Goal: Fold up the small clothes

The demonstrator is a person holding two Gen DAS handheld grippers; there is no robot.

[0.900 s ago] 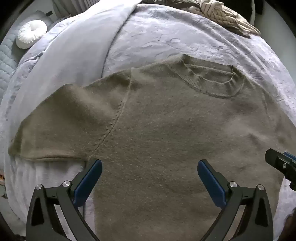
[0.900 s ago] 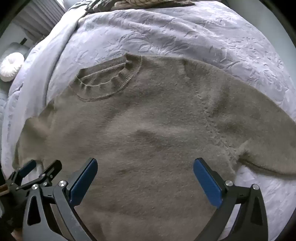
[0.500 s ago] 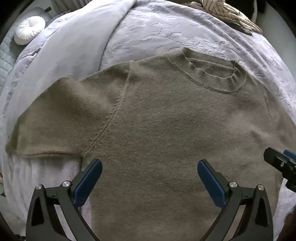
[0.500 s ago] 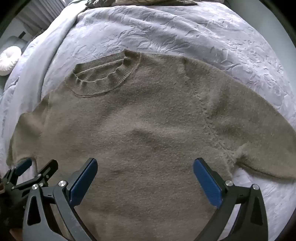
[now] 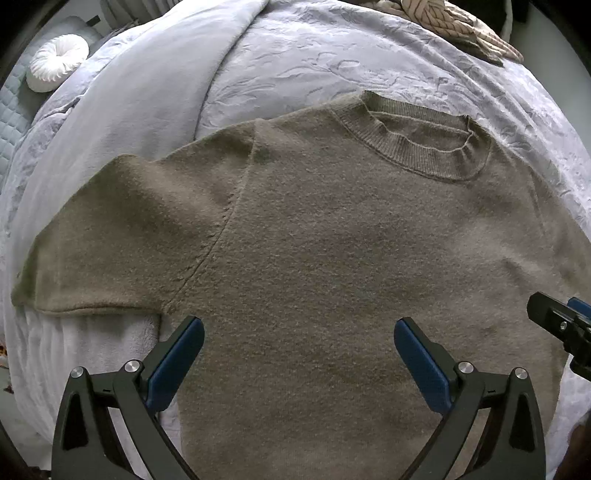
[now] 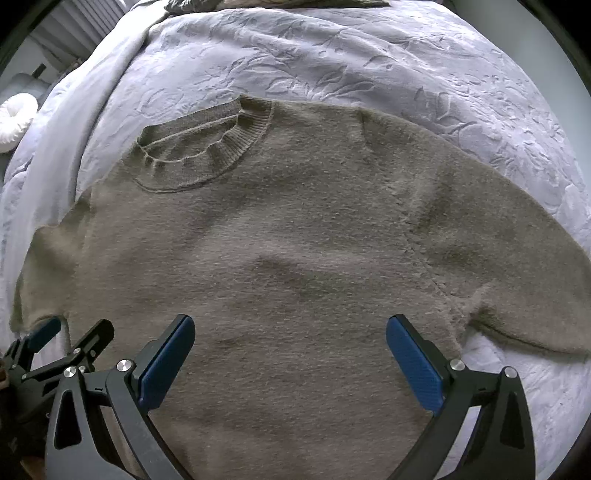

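Observation:
An olive-brown knit sweater (image 5: 332, 240) lies flat, front up, on a pale lavender bedspread (image 5: 295, 66), ribbed collar (image 5: 417, 147) at the far side, short sleeves spread out to both sides. It also shows in the right wrist view (image 6: 295, 258). My left gripper (image 5: 299, 343) is open and empty above the sweater's lower body, near the left armpit seam. My right gripper (image 6: 290, 339) is open and empty above the lower body, near the right armpit. Each gripper shows at the edge of the other's view: the right one (image 5: 565, 332), the left one (image 6: 55, 347).
A smooth pale blanket (image 5: 129, 110) covers the bed's left part. A round white cushion (image 5: 55, 61) lies at the far left. A striped beige garment (image 5: 454, 26) lies at the far edge of the bed. The bedspread (image 6: 369, 66) surrounds the sweater.
Both views shifted slightly over the sweater, forward and then back a little. The sweater lies as before and both grippers stay open.

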